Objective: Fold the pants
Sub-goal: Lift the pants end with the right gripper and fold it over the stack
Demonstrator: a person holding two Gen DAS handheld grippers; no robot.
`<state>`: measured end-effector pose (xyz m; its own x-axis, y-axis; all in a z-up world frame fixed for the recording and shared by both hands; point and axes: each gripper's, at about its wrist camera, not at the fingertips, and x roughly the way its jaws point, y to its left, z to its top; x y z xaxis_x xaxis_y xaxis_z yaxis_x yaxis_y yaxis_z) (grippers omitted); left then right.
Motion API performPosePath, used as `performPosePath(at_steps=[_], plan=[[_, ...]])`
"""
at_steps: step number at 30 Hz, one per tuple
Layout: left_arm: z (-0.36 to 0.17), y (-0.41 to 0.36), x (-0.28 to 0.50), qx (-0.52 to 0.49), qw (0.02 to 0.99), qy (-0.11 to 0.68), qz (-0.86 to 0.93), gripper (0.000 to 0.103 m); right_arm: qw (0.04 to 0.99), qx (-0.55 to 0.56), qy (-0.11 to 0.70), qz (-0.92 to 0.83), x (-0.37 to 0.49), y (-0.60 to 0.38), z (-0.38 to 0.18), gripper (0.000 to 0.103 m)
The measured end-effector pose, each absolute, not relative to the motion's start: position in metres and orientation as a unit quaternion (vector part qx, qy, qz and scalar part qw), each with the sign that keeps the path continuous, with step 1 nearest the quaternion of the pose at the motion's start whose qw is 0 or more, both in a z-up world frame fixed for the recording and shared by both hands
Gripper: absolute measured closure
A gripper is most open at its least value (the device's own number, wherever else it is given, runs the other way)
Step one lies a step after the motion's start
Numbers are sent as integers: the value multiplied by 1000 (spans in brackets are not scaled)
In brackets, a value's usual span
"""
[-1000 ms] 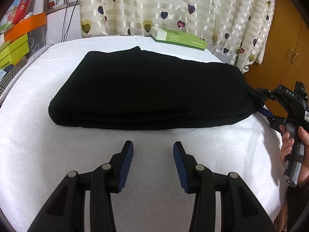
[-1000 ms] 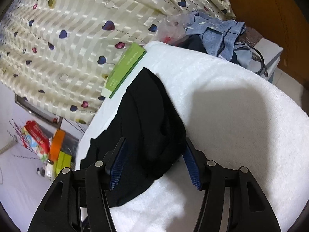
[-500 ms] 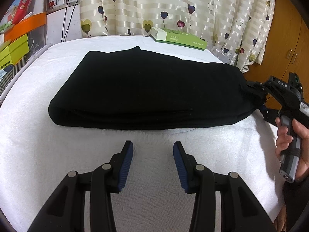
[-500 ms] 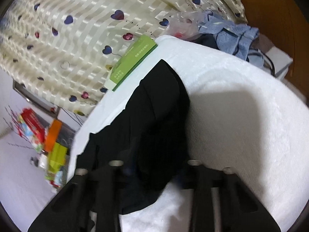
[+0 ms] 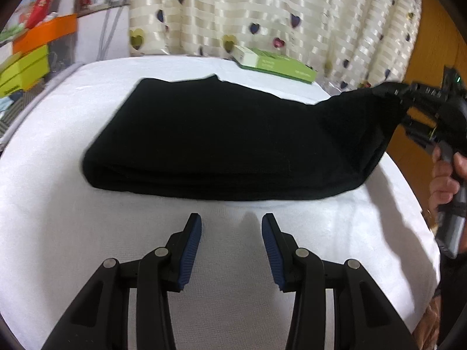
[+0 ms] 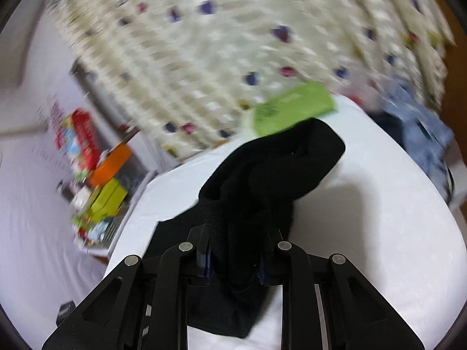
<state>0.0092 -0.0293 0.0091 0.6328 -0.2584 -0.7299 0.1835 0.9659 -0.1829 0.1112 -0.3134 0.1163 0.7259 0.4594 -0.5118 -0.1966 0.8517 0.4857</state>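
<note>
Right wrist view motion-blurred; curtain (image 6: 233,43) and boxes smeared. Right gripper (image 6: 233,259) jaws have just been closing and now pinch a bunched end of the black pants (image 5: 221,137), pads mostly buried in fabric. Pants: soft matte knit, folded slab on white terry-covered desk (image 5: 87,233), right end raised. Left gripper (image 5: 232,248) jaws parted, empty, near the pants.

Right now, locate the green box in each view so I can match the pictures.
Left wrist: green box sits upper centre, on the white cover's far edge, behind the pants.
Right wrist: green box, blurred, upper right of centre, just beyond the lifted pants.
Shared landmark: heart curtain.
</note>
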Motion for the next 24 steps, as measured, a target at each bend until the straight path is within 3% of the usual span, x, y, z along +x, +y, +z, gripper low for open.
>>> performPosePath(at_steps=[10, 19, 22, 24], plan=[[25, 23, 8, -75, 920, 379, -60, 58, 894, 97, 336, 282, 121, -198, 127, 80], [15, 73, -3, -112, 917, 382, 0, 58, 846, 12, 425, 322, 122, -101, 42, 80], [11, 83, -8, -117, 915, 385, 11, 58, 847, 16, 423, 322, 118, -99, 37, 74], [11, 89, -12, -121, 915, 384, 16, 58, 841, 37, 421, 338, 116, -104, 42, 60]])
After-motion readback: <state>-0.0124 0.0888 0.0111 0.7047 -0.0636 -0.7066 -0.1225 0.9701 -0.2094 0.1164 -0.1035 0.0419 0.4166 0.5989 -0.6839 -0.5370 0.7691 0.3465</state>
